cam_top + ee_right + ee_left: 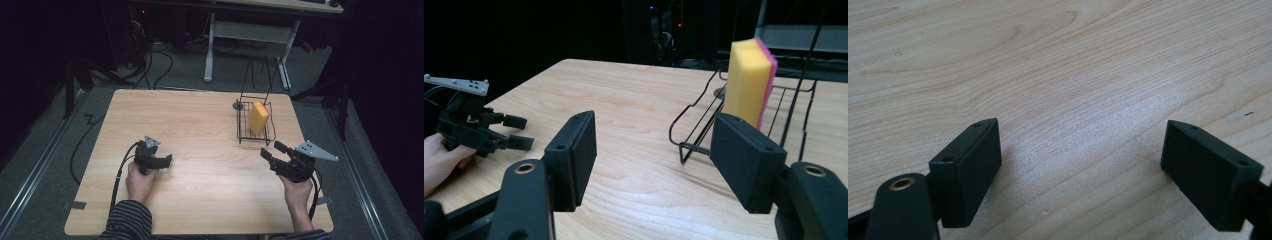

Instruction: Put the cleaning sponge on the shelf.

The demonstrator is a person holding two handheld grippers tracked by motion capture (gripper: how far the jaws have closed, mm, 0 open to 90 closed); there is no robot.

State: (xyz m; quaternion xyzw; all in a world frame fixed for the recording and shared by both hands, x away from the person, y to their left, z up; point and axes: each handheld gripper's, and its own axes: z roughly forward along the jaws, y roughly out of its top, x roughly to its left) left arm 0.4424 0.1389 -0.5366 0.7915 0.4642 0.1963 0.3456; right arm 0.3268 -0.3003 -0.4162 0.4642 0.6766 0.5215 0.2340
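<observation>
Yellow sponge (258, 117) upright in wire rack (243, 131), desk's far right corner.
Right gripper (273, 150) gapes empty near the rack; left gripper (166, 160) too.

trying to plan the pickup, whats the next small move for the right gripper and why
Probably ease the right gripper forward toward the sponge. Its jaws stand open with nothing between them, a short way short of the wire rack, where the yellow and pink sponge stands on edge. The left gripper rests open on the table.
</observation>
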